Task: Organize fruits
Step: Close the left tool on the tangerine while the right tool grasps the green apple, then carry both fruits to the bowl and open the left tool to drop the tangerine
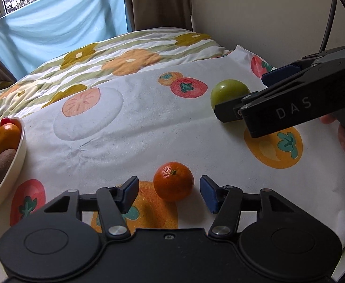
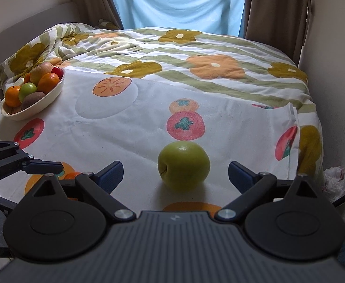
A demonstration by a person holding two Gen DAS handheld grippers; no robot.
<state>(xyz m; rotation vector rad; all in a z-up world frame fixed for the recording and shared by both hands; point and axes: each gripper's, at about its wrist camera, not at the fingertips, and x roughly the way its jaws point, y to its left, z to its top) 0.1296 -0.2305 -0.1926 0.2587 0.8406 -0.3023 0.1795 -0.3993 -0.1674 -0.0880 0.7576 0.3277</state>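
The bed [image 2: 219,54] has a flowery blanket [image 2: 196,47] on it. A white cloth [image 2: 125,136] with fruit pictures lies over the near part. A cream bowl [image 2: 35,108] sits far off on the left side of the cloth, full of fruit.

The right tongs [image 2: 174,173] are wide apart, with the green apple [image 2: 183,166] on the cloth between the tips, not touching them. The left tongs [image 1: 169,192] are apart too. The little orange [image 1: 173,181] sits on the cloth between their blue pads [image 1: 131,194], and a small gap shows on each side.
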